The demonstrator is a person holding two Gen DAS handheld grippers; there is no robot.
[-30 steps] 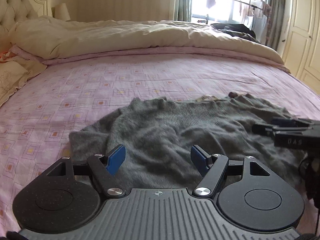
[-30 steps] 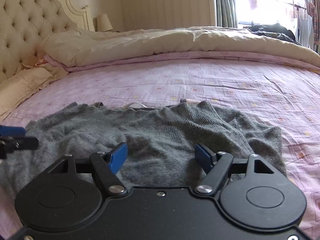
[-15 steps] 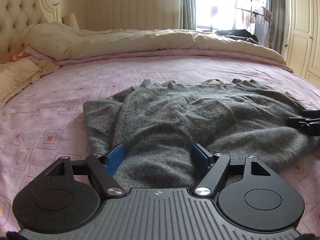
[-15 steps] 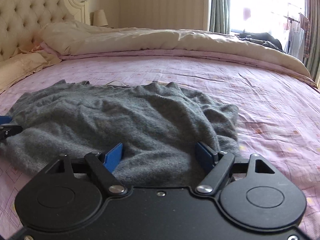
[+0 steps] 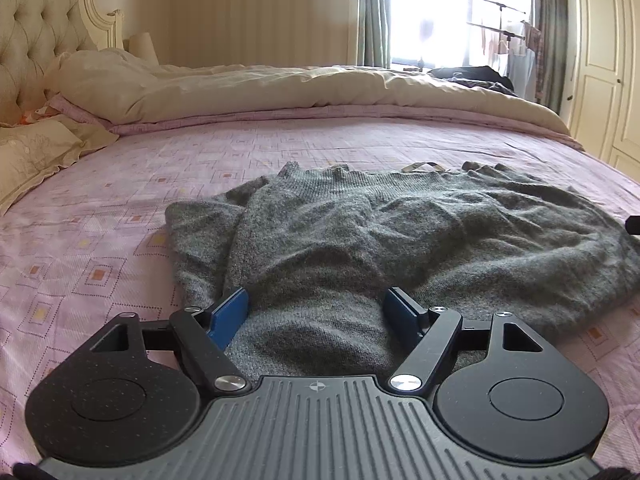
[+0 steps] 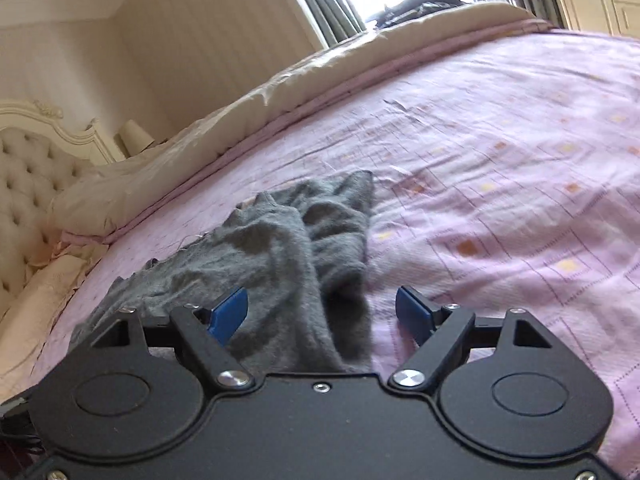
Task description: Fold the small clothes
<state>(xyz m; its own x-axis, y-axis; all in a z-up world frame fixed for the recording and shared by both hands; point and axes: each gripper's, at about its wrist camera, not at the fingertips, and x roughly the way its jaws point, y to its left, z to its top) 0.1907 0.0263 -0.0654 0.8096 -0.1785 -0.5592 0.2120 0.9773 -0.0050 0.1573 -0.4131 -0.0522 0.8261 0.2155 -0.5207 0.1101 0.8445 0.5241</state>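
A grey knitted sweater [image 5: 360,240] lies spread on the pink patterned bedsheet [image 5: 120,200], its left sleeve folded over the body. My left gripper [image 5: 318,314] is open, low over the sweater's near hem, with knit between the blue pads. In the right wrist view the sweater [image 6: 280,264] shows from its right end, with the right sleeve bunched. My right gripper [image 6: 322,314] is open and tilted, its jaws straddling the sweater's right edge. A tip of the right gripper [image 5: 633,225] shows at the far right of the left wrist view.
A cream duvet [image 5: 280,88] is piled along the far side of the bed. A tufted headboard [image 5: 36,28] and pillow [image 5: 28,152] are at the left. A wardrobe [image 5: 600,60] and a drying rack by the window stand at the right.
Both grippers have come down and closer to the sweater's near edge. The right gripper has swung to the sweater's right end and rolled, tilting its view. Both stay open.
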